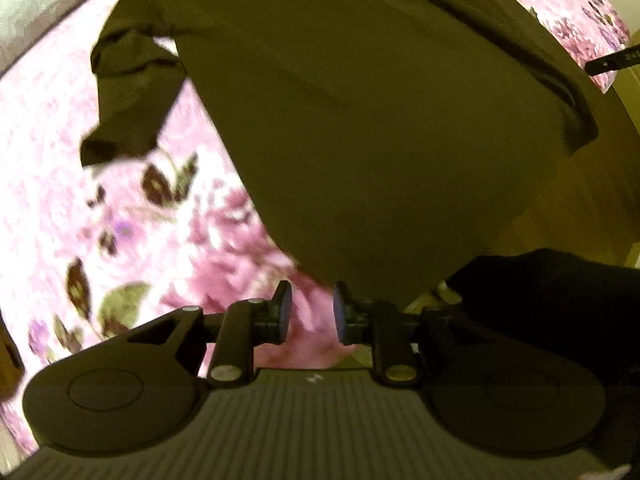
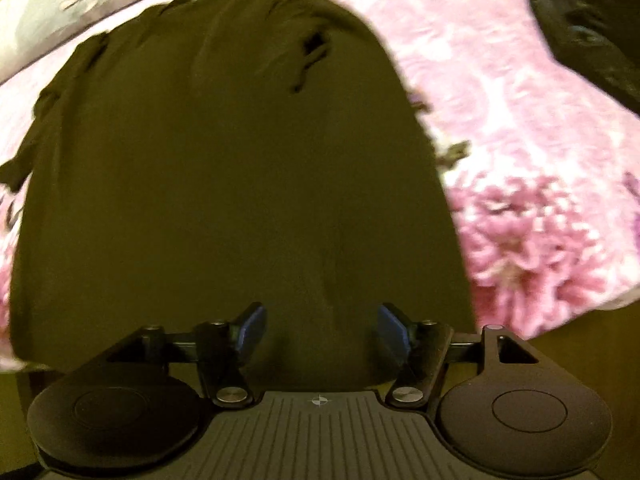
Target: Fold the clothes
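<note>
Dark olive shirt point(image 2: 224, 168) lying spread flat on pink floral bedspread point(image 2: 520, 128), hem hanging toward me over bed edge. My left gripper point(image 1: 310, 312) hovering at shirt's lower corner, fingers apart, clamping nothing. My right gripper point(image 2: 320, 330) hovering over hem, fingers spread wide. Dark sleeve point(image 1: 128, 92) sticking out sideways.

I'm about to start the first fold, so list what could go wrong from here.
1. The dark shirt's near hem hangs past the edge of the floral bedspread; pulling it may slide the shirt off.
2. The left sleeve lies bunched and twisted, so a fold now would likely trap wrinkles.
3. Both the left gripper and right gripper are open and hold nothing; a hasty pinch may catch bedspread along with shirt.
</note>
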`<action>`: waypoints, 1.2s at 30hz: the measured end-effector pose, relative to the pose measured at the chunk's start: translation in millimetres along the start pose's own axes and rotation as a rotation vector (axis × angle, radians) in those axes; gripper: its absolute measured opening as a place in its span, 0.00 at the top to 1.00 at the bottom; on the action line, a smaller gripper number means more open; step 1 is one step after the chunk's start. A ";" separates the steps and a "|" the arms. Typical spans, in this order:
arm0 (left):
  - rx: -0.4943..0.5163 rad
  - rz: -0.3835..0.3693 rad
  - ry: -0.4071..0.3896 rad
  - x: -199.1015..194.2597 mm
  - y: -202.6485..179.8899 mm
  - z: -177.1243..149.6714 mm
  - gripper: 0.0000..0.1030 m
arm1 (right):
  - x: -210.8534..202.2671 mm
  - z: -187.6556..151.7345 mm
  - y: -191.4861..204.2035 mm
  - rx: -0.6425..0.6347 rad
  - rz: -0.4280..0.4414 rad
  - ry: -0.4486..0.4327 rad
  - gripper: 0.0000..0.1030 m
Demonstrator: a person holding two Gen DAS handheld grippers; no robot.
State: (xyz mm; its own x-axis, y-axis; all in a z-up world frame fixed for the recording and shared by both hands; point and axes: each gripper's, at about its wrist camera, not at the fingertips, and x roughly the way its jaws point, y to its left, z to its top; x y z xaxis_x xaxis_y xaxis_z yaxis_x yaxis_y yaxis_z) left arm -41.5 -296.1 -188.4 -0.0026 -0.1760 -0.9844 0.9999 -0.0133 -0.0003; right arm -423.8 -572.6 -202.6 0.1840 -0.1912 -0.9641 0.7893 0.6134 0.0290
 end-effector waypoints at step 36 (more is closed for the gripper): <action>0.222 0.006 -0.060 43.9 -155.0 278.8 0.72 | 16.2 221.2 -245.9 -0.104 -0.271 -0.246 0.20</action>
State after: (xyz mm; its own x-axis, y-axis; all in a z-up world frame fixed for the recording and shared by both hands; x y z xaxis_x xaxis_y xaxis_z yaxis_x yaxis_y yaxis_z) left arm -200.2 -576.1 -182.6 -0.0036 -0.2348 -0.9720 0.9725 -0.2273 0.0513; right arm -485.3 -896.0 -167.1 0.1217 -0.5273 -0.8409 0.7672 0.5875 -0.2573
